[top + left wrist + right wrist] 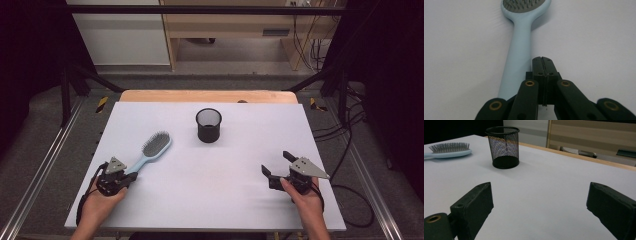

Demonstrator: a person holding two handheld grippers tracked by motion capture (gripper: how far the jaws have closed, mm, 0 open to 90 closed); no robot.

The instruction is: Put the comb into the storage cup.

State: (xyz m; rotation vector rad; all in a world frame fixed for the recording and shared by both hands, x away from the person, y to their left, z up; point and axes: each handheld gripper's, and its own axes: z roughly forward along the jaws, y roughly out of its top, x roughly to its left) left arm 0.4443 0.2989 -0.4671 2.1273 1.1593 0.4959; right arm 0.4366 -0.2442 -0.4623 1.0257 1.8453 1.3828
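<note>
A light blue hairbrush [152, 149] lies bristles up on the white table [215, 200], left of centre, its handle pointing toward the person's left hand. My left gripper [119, 176] rests at the handle's end. In the left gripper view its jaws [542, 60] are pressed together with nothing between them, and the brush handle [517, 62] runs along their left side. A black mesh cup [208, 125] stands upright near the far middle. My right gripper [277, 163] sits at the near right, wide open and holding nothing; its view shows the cup [504, 146] and brush [449, 151] ahead.
The table's wooden far edge [207, 96] borders a drop to the floor. Black frame posts stand at both far corners, and cables [350, 135] trail on the floor to the right. Bare table surface lies between the two grippers.
</note>
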